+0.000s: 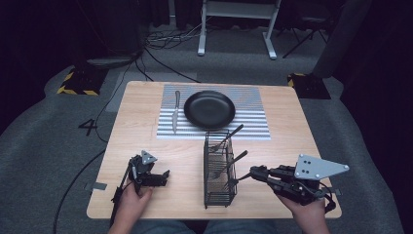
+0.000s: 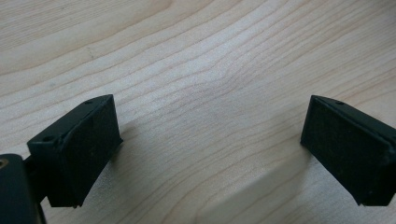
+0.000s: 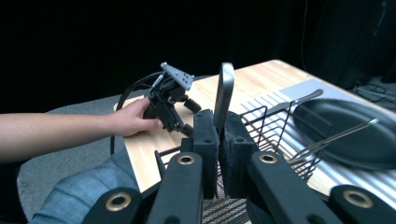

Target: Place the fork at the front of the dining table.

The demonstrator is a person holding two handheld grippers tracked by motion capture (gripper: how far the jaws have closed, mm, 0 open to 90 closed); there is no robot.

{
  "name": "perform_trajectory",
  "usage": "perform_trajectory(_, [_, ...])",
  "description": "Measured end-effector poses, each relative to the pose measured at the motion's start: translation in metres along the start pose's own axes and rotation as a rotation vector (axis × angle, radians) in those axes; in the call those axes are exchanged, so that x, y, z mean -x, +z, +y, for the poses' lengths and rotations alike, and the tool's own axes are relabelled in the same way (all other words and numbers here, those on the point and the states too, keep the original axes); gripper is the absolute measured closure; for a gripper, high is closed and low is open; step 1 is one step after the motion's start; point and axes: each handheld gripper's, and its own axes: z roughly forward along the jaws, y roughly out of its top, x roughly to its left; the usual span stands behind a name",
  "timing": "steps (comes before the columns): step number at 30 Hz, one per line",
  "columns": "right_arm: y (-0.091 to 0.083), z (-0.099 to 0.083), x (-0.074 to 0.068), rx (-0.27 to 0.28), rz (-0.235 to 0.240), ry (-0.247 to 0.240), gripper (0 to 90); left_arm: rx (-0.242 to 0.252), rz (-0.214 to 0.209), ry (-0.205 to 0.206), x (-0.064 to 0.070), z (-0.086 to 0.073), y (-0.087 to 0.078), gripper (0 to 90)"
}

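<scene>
High view: a wooden table (image 1: 146, 126) is carrying a striped placemat (image 1: 253, 122) at its far middle, with a black plate (image 1: 209, 108) sitting on the mat and a table knife (image 1: 175, 112) lying on the mat's left edge, just beside the plate and apart from it. A black wire cutlery basket (image 1: 219, 185) is standing upright on the near middle of the table, just in front of the mat; two utensils with long metal handles (image 1: 234, 130) are leaning out of it toward the far right, heads down inside the wire. The left gripper (image 1: 158, 178) is resting low on the near-left part of the table, well apart from the basket. Left gripper view: its two black pads (image 2: 79, 154) are standing wide apart over bare wood grain, with nothing between them. The right gripper (image 1: 246, 174) is coming in from the near right, its tips at the basket's right wall. Right gripper view: the jaws are pinched tight on a flat metal utensil handle (image 3: 224, 95), which is rising upright between them just above the basket's rim (image 3: 261, 109); which kind of utensil it is cannot be told, since its head is hidden.
</scene>
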Motion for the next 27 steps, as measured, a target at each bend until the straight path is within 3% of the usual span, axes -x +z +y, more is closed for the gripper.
perform_trajectory(14, [-0.027,0.013,0.002,0.044,-0.047,-0.016,86.2,0.000,0.000,0.000,0.000,0.000,0.000,4.7])
perform_trajectory(27, [-0.041,0.014,0.023,0.048,-0.102,0.012,86.2,0.000,0.000,0.000,0.000,0.000,0.000,4.7])
